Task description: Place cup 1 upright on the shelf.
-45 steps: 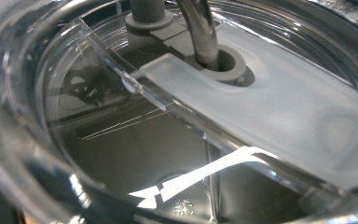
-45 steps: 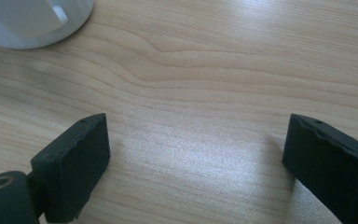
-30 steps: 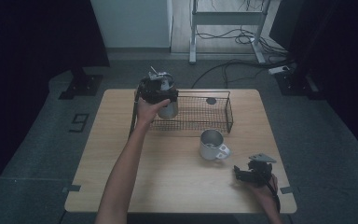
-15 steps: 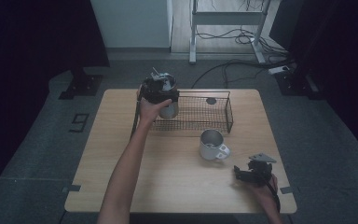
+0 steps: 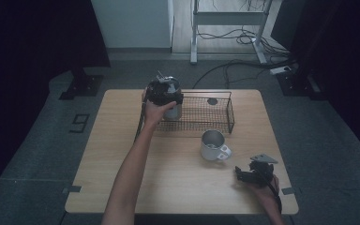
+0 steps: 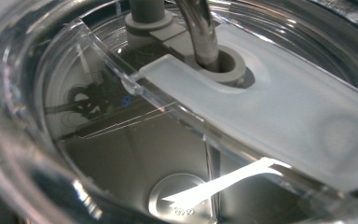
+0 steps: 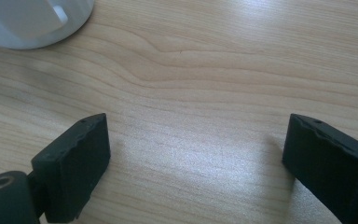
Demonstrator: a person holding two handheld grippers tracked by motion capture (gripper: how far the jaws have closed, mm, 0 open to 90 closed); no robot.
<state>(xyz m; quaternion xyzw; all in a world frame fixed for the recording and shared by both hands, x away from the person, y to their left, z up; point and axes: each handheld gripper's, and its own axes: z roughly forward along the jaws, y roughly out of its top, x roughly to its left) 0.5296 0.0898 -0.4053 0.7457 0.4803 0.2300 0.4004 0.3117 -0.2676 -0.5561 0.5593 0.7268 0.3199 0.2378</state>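
Nothing much has moved since the earlier frames: the left gripper [image 5: 163,92] hovers as before over the tumbler [image 5: 171,101] at the left end of the wire basket [image 5: 215,115], and the right gripper [image 5: 253,173] sits as before near the table's [image 5: 122,154] front right corner.

Seen from the high view, the tumbler stands upright inside the basket, its long axis vertical, close against the basket's left wall. The basket runs lengthwise along the far edge of the table, and most of its floor to the right of the tumbler is bare. A white mug [image 5: 213,145] stands in front of the basket, apart from it, with its handle turned toward the front right. Between the mug and the right gripper lies open wood, and the left half of the table is bare too.

The left gripper view looks straight down into the tumbler's clear lid [image 6: 270,116], where a metal straw [image 6: 198,28] passes through a grey ring. Whether the left jaws are wide or closed cannot be told. The right jaws stand wide apart over bare wood, holding nothing, with the mug's base [image 7: 32,23] just ahead at their left.

No readable writing shows on any of these things.
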